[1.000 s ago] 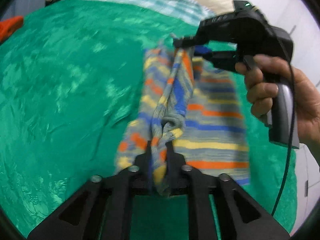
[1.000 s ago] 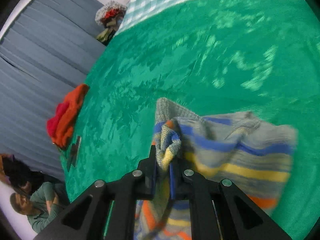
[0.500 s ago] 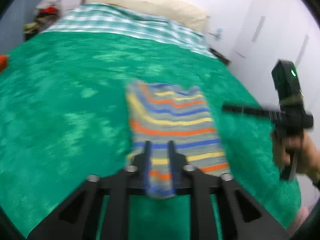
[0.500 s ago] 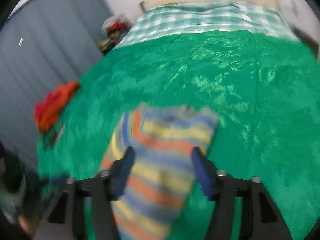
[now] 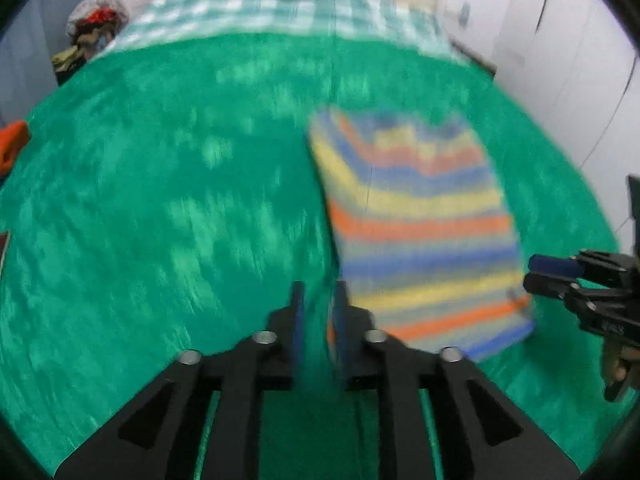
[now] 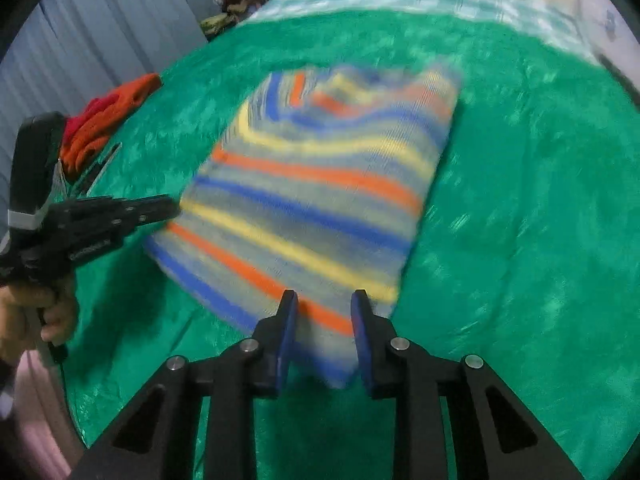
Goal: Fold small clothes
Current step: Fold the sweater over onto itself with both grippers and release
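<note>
Two grippers hover over the green blanket (image 5: 160, 208), and the folded striped knit garment (image 6: 320, 192) lies flat on it, centre frame in the right wrist view. The left gripper (image 5: 318, 320) has just opened to a narrow gap with nothing between its jaws. The right gripper (image 6: 324, 328) has just narrowed, jaws apart and clamping nothing, over the garment's near edge.

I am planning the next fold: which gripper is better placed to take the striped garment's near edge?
Right, probably. The right gripper, jaws just closing partway, straddles the striped garment's near corner without pressing it. The left gripper, jaws just opening, has only green blanket between its fingers.
</note>
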